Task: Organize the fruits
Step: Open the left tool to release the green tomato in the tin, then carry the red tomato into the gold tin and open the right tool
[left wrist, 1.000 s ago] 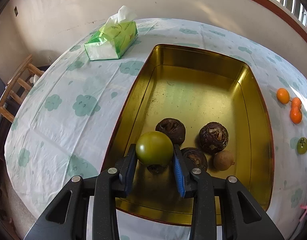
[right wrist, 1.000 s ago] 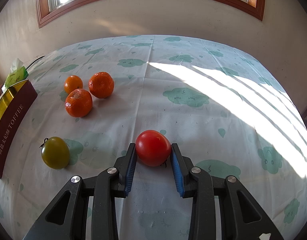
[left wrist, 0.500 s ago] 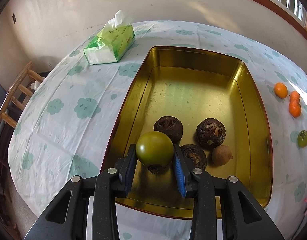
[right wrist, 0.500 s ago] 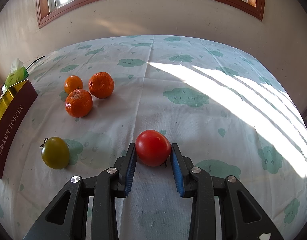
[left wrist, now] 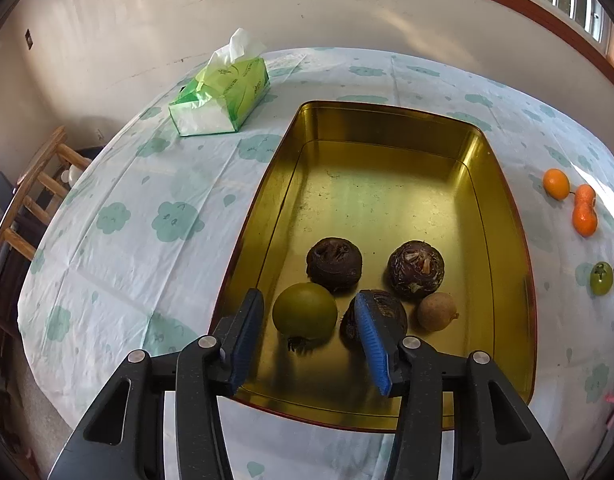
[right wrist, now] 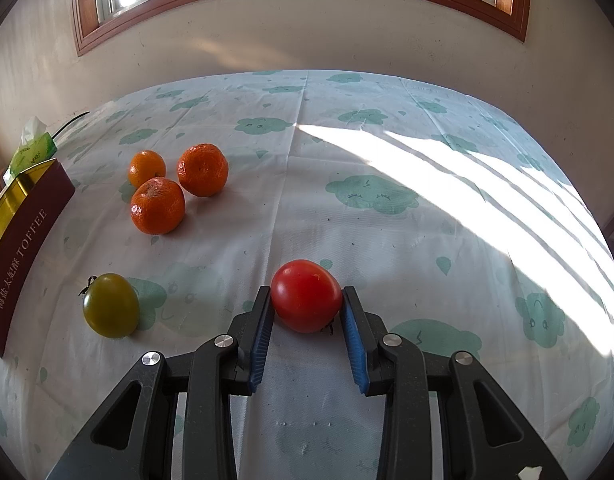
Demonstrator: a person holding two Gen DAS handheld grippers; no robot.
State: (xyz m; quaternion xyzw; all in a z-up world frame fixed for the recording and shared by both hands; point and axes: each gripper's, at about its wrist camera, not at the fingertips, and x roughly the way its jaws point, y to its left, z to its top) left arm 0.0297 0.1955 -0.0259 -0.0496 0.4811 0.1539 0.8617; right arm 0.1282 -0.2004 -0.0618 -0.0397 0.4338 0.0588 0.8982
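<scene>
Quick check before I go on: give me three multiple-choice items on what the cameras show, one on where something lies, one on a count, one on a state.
1. Where does the green tomato between the left gripper fingers lie?
A. inside the gold tin
B. on the tablecloth
C. on the tissue pack

2. How many oranges lie on the tablecloth?
A. two
B. three
C. five

3. What is the right gripper doing?
A. standing empty
B. gripping an orange
C. clamped on the red tomato

Answers:
1. A, it rests on the tin's floor beside the dark brown fruits, with the fingers opening and clear of it.
2. B, three sit in a cluster in the right wrist view.
3. C, both blue pads press against its sides.
</scene>
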